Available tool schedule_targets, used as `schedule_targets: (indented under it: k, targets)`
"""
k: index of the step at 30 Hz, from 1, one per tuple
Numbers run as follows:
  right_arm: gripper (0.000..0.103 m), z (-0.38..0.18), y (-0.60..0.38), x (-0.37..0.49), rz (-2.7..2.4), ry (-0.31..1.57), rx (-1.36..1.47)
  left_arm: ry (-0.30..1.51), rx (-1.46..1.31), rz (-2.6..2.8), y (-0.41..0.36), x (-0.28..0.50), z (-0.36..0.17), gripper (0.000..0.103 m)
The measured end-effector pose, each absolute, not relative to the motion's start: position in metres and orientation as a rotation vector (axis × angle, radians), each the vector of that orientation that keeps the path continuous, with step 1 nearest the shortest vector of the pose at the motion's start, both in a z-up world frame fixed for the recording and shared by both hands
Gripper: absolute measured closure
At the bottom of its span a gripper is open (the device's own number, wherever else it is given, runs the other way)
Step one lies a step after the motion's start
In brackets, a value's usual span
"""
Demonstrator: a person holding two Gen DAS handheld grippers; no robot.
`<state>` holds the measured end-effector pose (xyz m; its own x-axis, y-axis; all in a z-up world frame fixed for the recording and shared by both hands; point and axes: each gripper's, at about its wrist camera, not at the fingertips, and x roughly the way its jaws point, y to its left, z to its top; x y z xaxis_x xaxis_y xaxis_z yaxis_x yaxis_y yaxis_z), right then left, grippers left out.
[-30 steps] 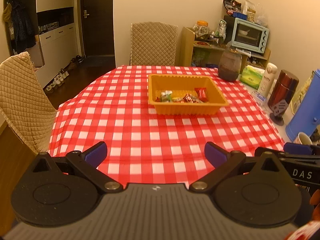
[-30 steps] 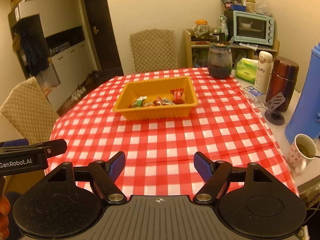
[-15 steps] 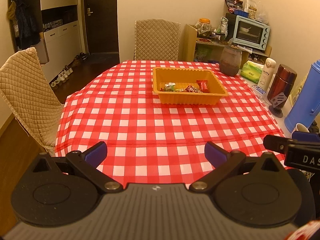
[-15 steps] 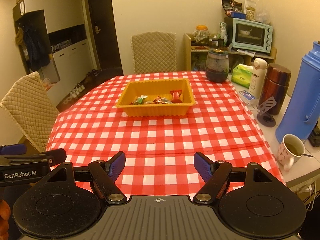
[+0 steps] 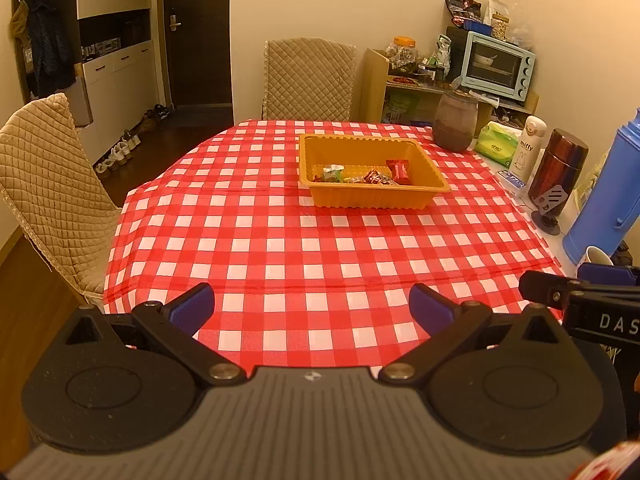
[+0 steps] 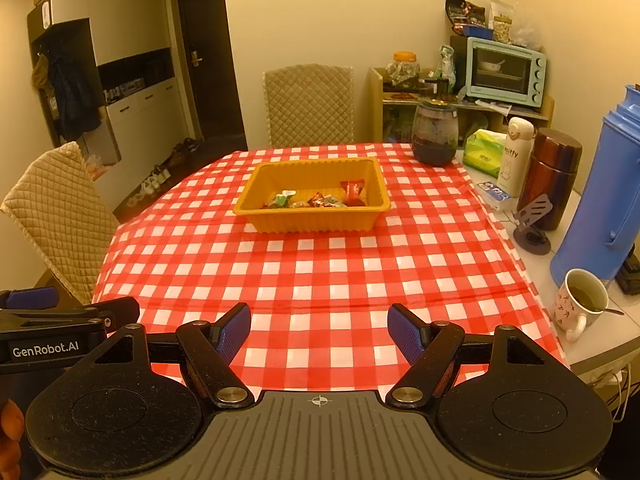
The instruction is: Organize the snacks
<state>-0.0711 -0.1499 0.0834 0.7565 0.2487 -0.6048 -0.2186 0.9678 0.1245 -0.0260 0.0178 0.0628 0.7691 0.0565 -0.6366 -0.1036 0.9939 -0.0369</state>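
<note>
An orange tray stands on the red checked tablecloth, past its middle. Several wrapped snacks lie inside it, among them a red packet. My left gripper is open and empty above the near table edge. My right gripper is open and empty, also at the near edge. Each gripper shows at the side of the other's view.
At the right stand a blue thermos, a mug of tea, a dark red flask, a white bottle and a dark jar. Quilted chairs stand at the left and far side.
Both grippers have drawn back from the table and risen a little, so the tray looks farther away. Both stay open and empty.
</note>
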Motion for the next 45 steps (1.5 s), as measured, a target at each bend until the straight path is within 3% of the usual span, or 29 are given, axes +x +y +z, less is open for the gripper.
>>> schedule_targets:
  k: [45]
  targets:
    - [0.028, 0.0806, -0.1442, -0.0664, 0.255, 0.672, 0.045, 0.687, -0.07, 0.083, 0.0157, -0.0246, 0.0615, 0.0]
